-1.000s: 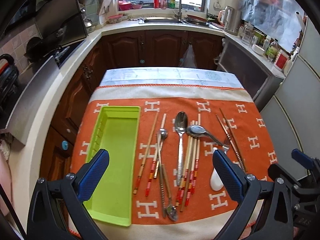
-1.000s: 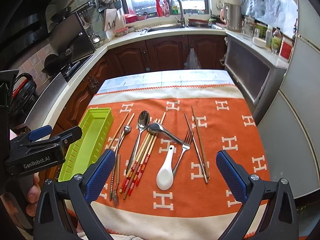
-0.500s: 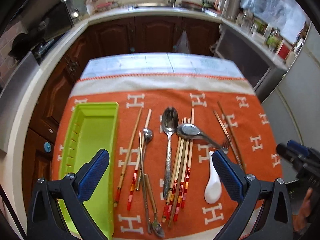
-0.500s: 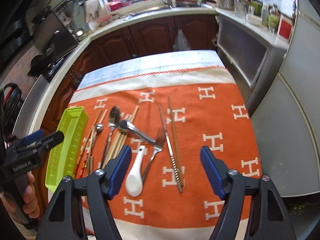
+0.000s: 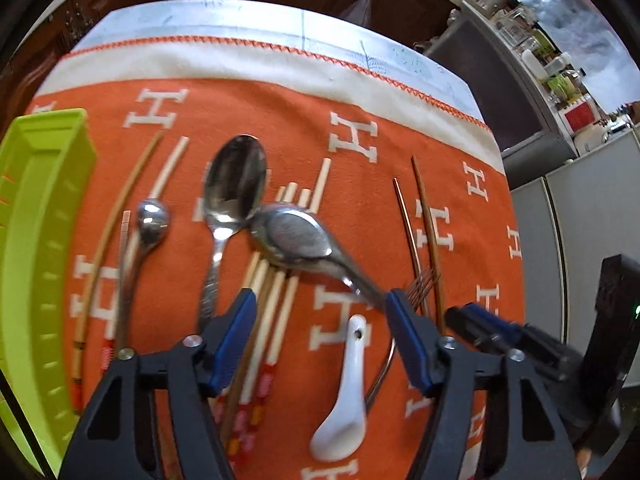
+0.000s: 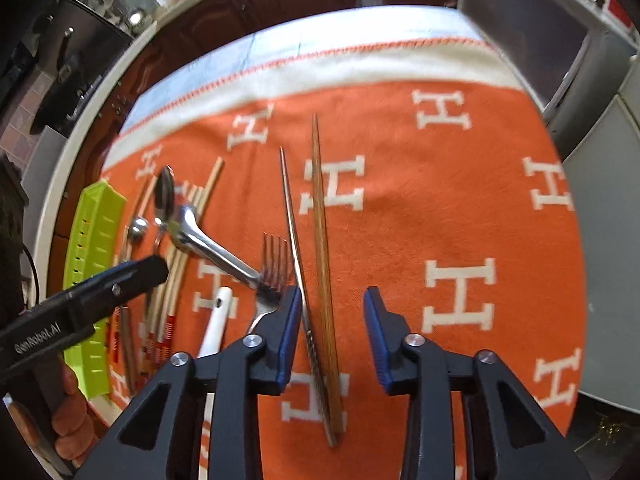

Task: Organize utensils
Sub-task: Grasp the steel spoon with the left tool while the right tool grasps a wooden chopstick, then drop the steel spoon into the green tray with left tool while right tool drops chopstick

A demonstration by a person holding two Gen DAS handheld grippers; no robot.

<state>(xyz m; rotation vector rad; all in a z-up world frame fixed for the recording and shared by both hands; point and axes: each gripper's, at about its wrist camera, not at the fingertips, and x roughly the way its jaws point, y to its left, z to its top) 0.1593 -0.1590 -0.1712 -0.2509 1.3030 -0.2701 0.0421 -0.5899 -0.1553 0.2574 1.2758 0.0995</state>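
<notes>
On the orange H-patterned cloth [image 6: 460, 208], the right hand-held gripper [image 6: 332, 304] has just been closing to a narrow gap, its blue pads straddling 2 brown chopsticks [image 6: 320, 248] without pressing them. The left hand-held gripper [image 5: 320, 308] has also been narrowing and is half-open above the white ceramic spoon [image 5: 348, 392], the steel ladle spoon [image 5: 296, 240] and the red-banded chopsticks [image 5: 264, 312]. A fork [image 6: 274, 268] lies between the groups. The green tray [image 5: 36, 240] sits at the desk's left edge.
</notes>
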